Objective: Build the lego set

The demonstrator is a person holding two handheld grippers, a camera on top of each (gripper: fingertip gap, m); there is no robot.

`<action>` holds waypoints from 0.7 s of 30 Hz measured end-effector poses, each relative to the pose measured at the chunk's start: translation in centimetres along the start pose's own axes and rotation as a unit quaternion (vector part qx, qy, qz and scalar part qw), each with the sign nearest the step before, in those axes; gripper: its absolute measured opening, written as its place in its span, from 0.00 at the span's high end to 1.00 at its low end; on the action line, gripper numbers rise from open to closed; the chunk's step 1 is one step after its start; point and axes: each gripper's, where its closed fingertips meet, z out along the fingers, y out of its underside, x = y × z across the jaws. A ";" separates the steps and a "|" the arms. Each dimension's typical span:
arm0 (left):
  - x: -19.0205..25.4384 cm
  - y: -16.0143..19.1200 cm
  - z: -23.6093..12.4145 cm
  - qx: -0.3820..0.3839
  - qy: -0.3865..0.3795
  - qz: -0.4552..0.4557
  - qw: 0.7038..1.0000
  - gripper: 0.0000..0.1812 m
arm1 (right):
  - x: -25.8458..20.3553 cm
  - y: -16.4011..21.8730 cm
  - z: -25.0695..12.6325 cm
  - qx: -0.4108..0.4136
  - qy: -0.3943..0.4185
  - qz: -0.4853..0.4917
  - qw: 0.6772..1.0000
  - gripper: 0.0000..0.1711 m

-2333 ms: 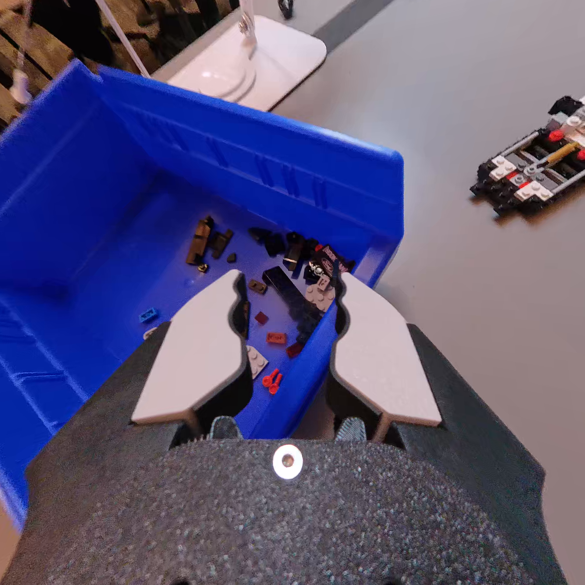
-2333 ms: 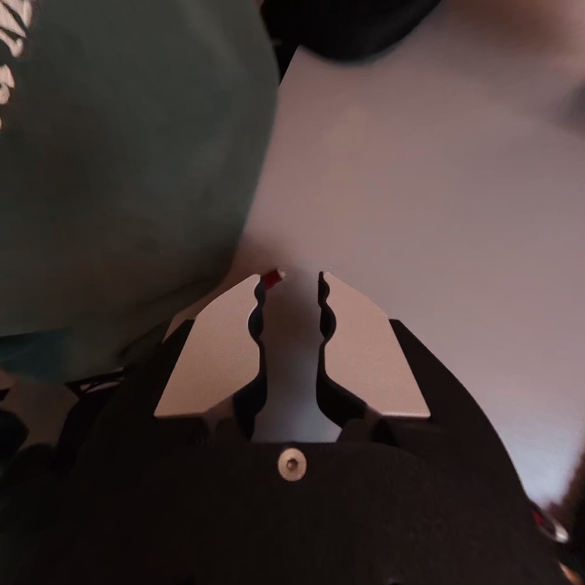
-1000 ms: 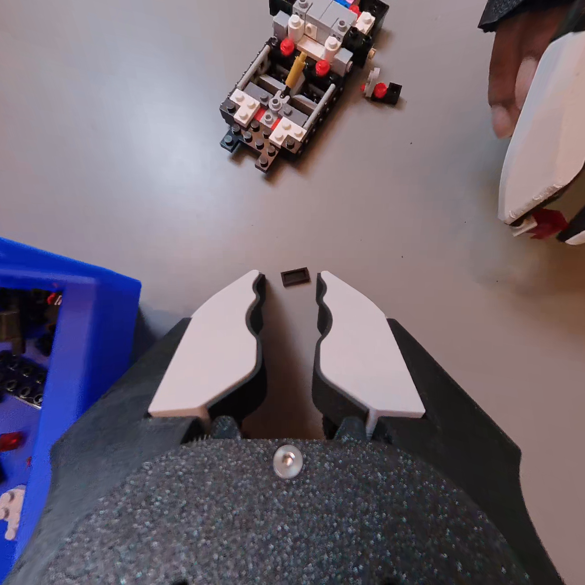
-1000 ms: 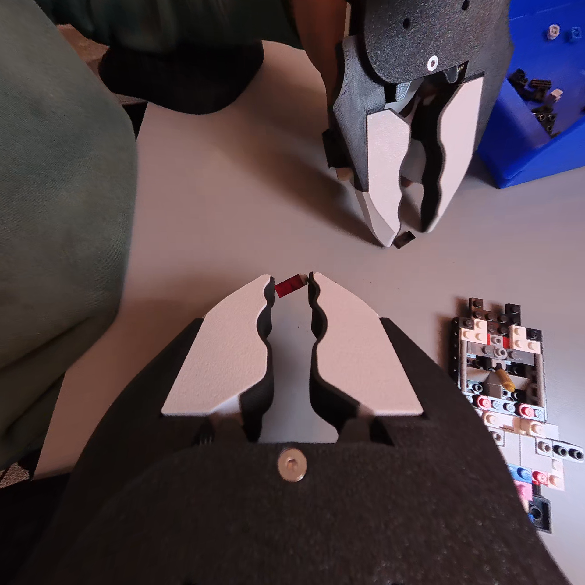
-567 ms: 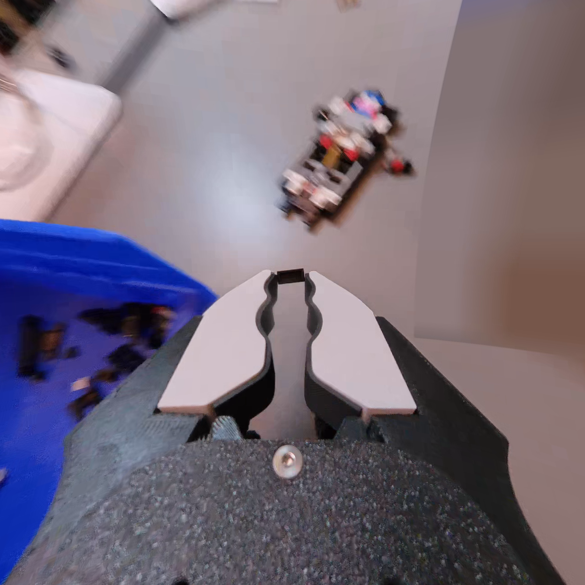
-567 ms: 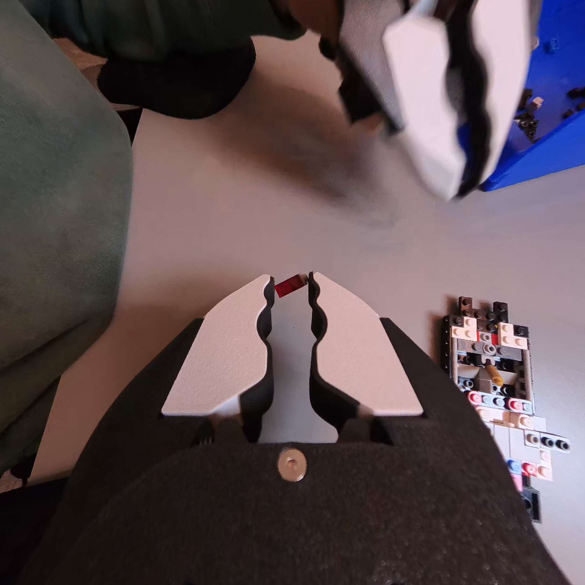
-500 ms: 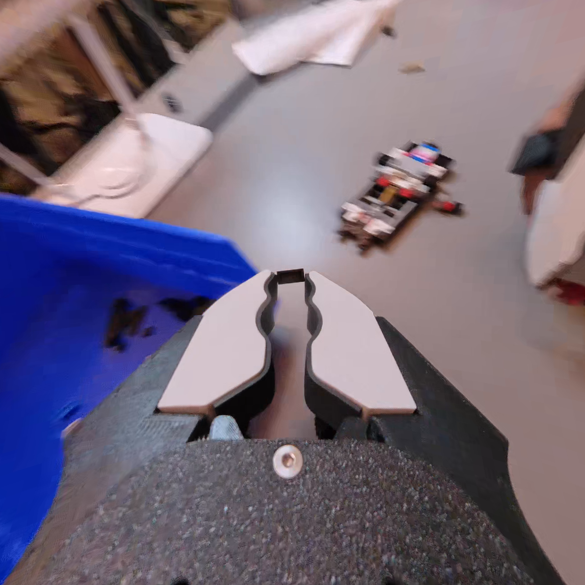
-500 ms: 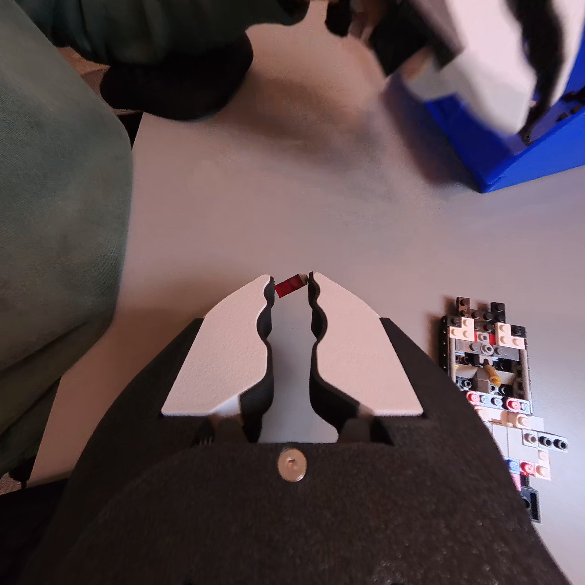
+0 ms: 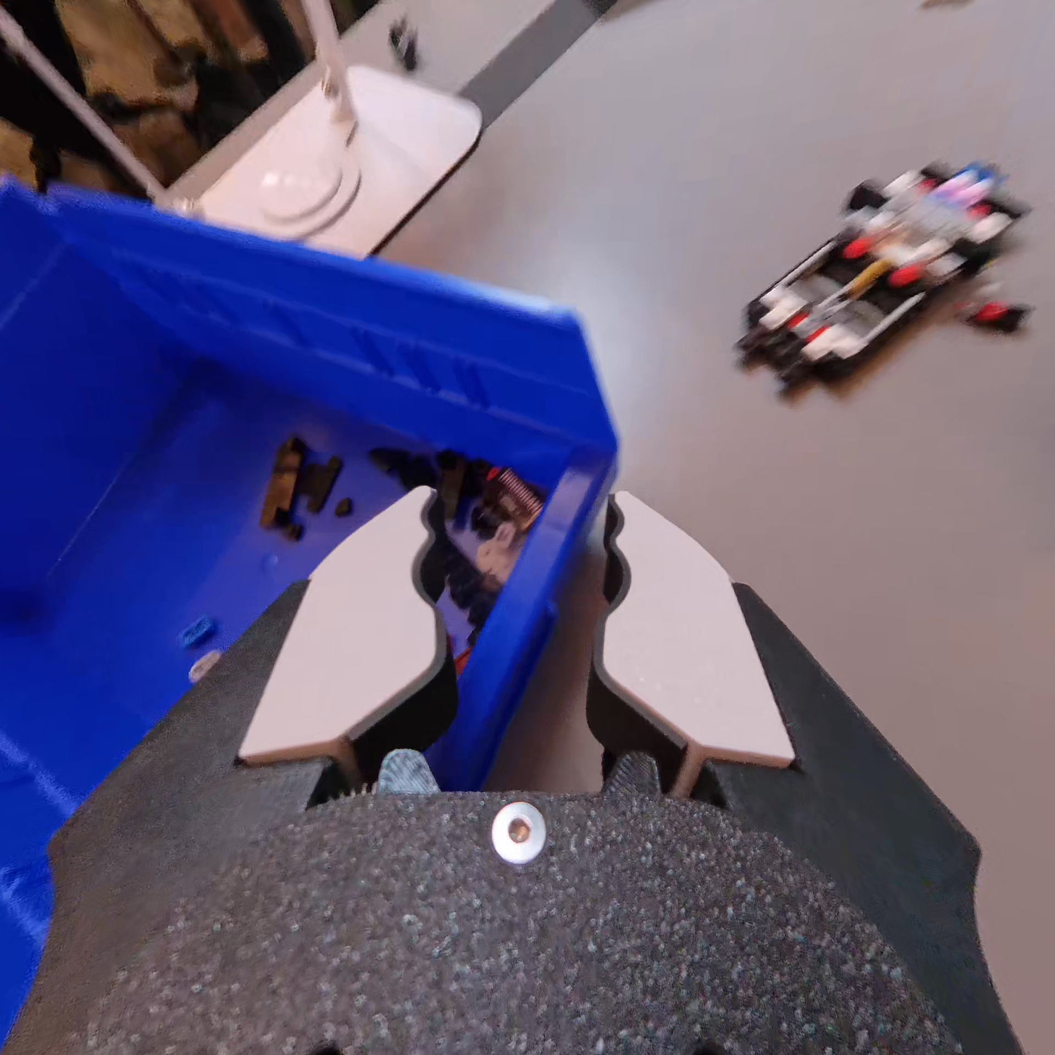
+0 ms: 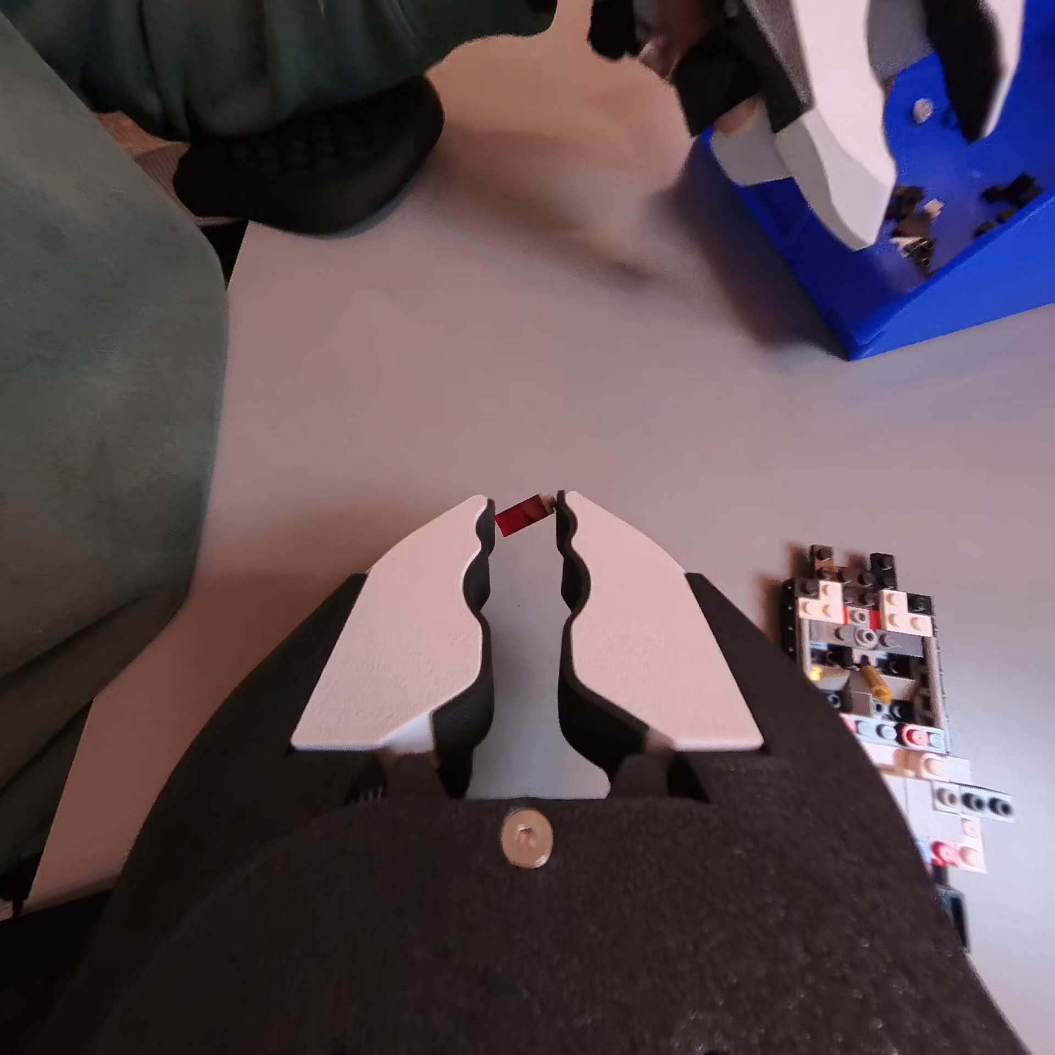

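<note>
My left gripper (image 9: 519, 502) is open and empty, with its jaws straddling the near right corner of a blue bin (image 9: 319, 319). Several small loose bricks (image 9: 456, 502), mostly black and brown, lie on the bin floor below it. My right gripper (image 10: 524, 502) is shut on a small red brick piece (image 10: 524, 516), held at its fingertips above the grey table. In the right wrist view the left gripper (image 10: 919, 188) hangs over the blue bin (image 10: 942, 297) at the top right.
A part-built brick car (image 9: 879, 291) lies on the grey table to the right, also in the right wrist view (image 10: 873, 656), with a small loose piece (image 9: 993, 311) beside it. A white lamp base (image 9: 342, 171) stands behind the bin. A person's green garment (image 10: 85, 399) fills the left. From my left tips it is roughly 30 centimetres to the white lamp base (image 9: 342, 171); from my right, 40 centimetres.
My left gripper shut on a small black tile on the table, carried it over the blue bin and opened; the tile is gone from its fingers. My right gripper stayed still, holding the red piece.
</note>
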 end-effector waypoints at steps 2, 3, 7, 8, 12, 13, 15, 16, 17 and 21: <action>3.0 -2.0 -0.9 0.062 0.079 0.007 0.995 0.79 | 0.6 -1.0 -0.4 0.033 0.015 0.003 0.999 0.88; 5.0 -3.1 -1.5 0.095 0.132 0.003 0.987 0.81 | 0.9 -1.7 -0.8 0.058 0.023 0.007 0.998 0.88; 9.8 -6.5 -4.6 0.220 0.241 0.012 0.945 0.82 | 2.5 -5.2 -3.1 0.203 0.021 0.084 0.975 0.88; 10.5 -7.0 -5.2 0.240 0.245 0.023 0.939 0.83 | 2.9 -5.6 -3.6 0.232 0.018 0.105 0.967 0.88; 12.9 -8.1 -6.1 0.267 0.264 0.023 0.926 0.84 | 3.9 -6.9 -5.1 0.314 0.025 0.118 0.942 0.88; 13.3 -8.2 -6.1 0.264 0.279 -0.002 0.923 0.84 | 3.8 -7.3 -5.4 0.330 0.030 0.102 0.938 0.88; 14.1 -8.5 -6.5 0.263 0.335 -0.067 0.903 0.84 | 2.9 -8.2 -6.2 0.364 0.027 0.065 0.929 0.88; 14.5 -8.8 -6.9 0.265 0.372 -0.106 0.883 0.84 | 2.5 -8.6 -6.6 0.378 0.025 0.052 0.924 0.88; 14.8 -9.1 -7.4 0.266 0.411 -0.148 0.860 0.85 | 2.2 -8.9 -6.9 0.392 0.024 0.038 0.919 0.88; 15.5 -10.0 -9.1 0.261 0.540 -0.270 0.753 0.89 | 1.0 -9.4 -7.1 0.402 0.029 -0.013 0.915 0.88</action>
